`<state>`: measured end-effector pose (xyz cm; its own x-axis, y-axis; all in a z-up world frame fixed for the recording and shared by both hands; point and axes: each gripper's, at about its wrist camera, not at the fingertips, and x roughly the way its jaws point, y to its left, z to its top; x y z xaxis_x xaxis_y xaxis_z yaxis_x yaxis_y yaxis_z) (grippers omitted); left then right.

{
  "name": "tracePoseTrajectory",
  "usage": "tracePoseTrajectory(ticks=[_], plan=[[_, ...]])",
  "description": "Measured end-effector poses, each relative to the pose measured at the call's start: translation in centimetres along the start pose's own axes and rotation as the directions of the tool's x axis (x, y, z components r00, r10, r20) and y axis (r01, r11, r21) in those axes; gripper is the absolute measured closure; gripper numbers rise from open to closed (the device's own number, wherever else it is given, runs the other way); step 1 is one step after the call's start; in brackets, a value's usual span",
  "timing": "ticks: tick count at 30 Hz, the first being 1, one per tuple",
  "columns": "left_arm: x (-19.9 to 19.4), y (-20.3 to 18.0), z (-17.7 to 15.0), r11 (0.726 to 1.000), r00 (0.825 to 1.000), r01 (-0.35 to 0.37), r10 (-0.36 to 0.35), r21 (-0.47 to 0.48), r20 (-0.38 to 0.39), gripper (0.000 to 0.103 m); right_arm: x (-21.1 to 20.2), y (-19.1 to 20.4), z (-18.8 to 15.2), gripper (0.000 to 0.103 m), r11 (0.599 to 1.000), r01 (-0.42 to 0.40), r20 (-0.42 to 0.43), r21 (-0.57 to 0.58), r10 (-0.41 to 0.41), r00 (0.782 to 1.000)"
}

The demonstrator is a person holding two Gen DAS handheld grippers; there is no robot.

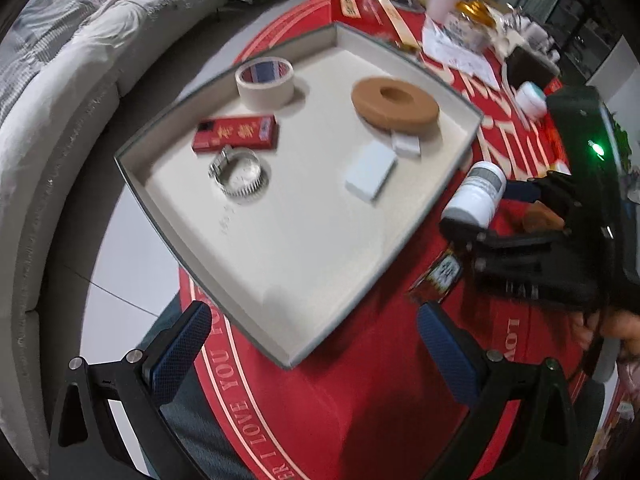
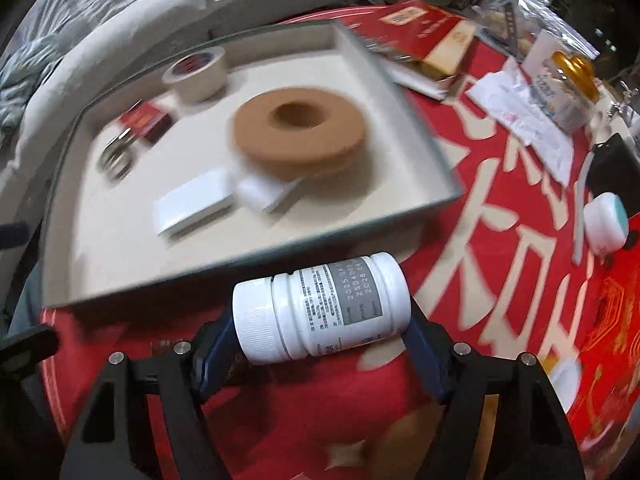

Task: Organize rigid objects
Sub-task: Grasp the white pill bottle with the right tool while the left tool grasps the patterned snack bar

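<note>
Closest to my right cam: white plastic pill bottle with a ribbed cap and grey label [image 2: 322,308], lying sideways, cap pointing left.
Right gripper [image 2: 320,354]: pinching that bottle between its blue pads, one on the cap end, one on the base. It sits just outside the near edge of the tray, over the red printed tablecloth [image 2: 500,216].
Left gripper [image 1: 316,354]: fingers spread wide, nothing between them, hanging over the tray's near corner.
Tray: shallow cream square tray with a grey rim [image 1: 288,360] on the tablecloth.
Inside it: roll of beige masking tape [image 1: 265,82], tan foam ring [image 1: 395,105], flat red box with gold characters [image 1: 235,133], metal hose clamp [image 1: 239,173], flat white box [image 1: 371,175], and a smaller white block [image 1: 406,145] touching the foam ring.
Off to the side: small white jar with a teal lid [image 2: 606,224], on the cloth well apart from the tray.
Heads up: both views are kinda motion-blurred.
</note>
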<state>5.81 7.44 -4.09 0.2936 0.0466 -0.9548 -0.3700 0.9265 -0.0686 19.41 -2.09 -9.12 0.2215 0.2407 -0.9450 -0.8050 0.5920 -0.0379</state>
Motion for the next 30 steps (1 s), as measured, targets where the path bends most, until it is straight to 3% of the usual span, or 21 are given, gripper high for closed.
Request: tracePoseTrajectory(ticks=[8,11,15,18,24,30], plan=[[-0.3,-0.3,-3.2,0.999,0.999,-0.008,0.011,0.052,-0.048,0.0,-2.3,6.0,-6.1,0.027,0.998,-0.032,-0.044,-0.054,0.029,0.999],[-0.6,-0.7,-4.6,0.998,0.998,-0.003,0.008,0.062,-0.067,0.0,-3.9,5.8,-8.2,0.027,0.999,0.011,-0.026,0.051,-0.009,1.0],[-0.5,-3.2,-5.7,0.992,0.998,0.005,0.003,0.128,-0.059,0.0,-7.0,2.1,-11.3,0.027,0.943,0.029,0.013,0.332,-0.035,0.999],[-0.2,-6.0,-5.8,0.977,1.0,0.012,-0.006,0.213,-0.029,0.0,-8.2,0.2,-13.3,0.027,0.889,0.005,0.027,0.458,-0.019,0.999],[2.4,-8.5,-5.6,0.956,1.0,-0.007,0.015,0.293,-0.026,0.0,-9.4,-0.3,-16.9,0.027,0.826,-0.008,0.031,0.564,-0.011,0.999],[3.8,-9.0,-5.9,0.95,0.999,-0.013,0.023,0.312,-0.029,0.0,-9.8,0.2,-18.0,0.027,0.788,-0.019,0.046,0.615,-0.012,0.999]])
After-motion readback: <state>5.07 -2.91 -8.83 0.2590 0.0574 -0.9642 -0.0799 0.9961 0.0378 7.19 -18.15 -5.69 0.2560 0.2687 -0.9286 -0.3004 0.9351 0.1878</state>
